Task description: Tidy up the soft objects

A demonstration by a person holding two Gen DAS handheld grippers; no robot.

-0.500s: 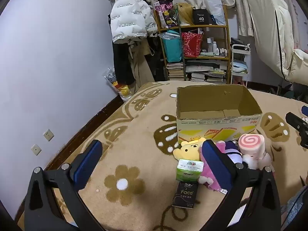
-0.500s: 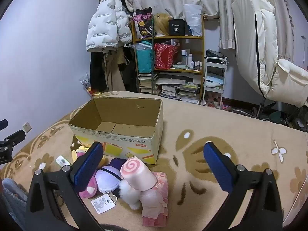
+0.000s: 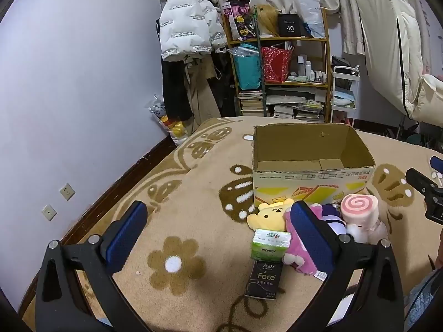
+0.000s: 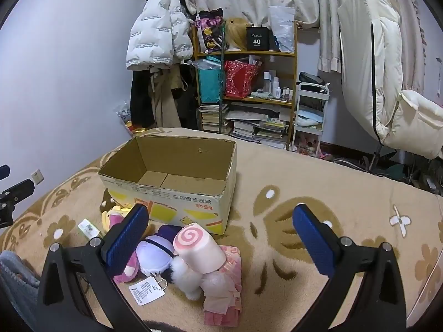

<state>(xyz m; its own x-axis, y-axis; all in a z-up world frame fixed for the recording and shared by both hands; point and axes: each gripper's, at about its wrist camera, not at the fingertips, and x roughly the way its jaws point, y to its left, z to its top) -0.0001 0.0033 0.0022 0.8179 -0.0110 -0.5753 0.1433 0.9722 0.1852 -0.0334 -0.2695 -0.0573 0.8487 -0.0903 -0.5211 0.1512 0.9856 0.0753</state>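
An empty cardboard box (image 3: 310,177) (image 4: 177,202) stands on the patterned blanket. In front of it lies a heap of soft toys: a yellow bear (image 3: 270,215), a pink plush (image 3: 297,251) (image 4: 126,269), a purple-and-white plush (image 4: 156,251) (image 3: 331,215) and a pink swirl roll (image 3: 360,207) (image 4: 198,249). Green (image 3: 270,244) and black (image 3: 264,279) tissue packs lie beside them. A folded pink cloth (image 4: 224,293) lies under the roll. My left gripper (image 3: 218,238) hovers open, left of the heap. My right gripper (image 4: 221,238) hangs open above the roll, holding nothing.
A cluttered shelf (image 3: 279,74) (image 4: 246,91) with books and bags stands behind the bed, hanging coats (image 3: 188,33) to its left. A white cart (image 4: 310,110) and a cream quilt (image 4: 384,69) are at the right. The wall (image 3: 69,96) borders the blanket's left edge.
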